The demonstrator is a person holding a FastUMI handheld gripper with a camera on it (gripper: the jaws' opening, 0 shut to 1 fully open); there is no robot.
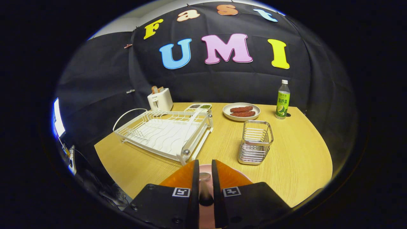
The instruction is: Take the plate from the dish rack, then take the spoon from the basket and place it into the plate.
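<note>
- I see the spoon [205, 184] lying between my jaws, its bowl showing in the narrow gap over the pink plate [203, 213] beneath them.
- The jaws stand nearly together around the spoon; whether both press on it I cannot tell.
- Just ahead: the wire basket [256, 142] and the white dish rack [165, 133] on the tabletop [295, 152].
- The bottle [282, 100] label is too small to read.
</note>
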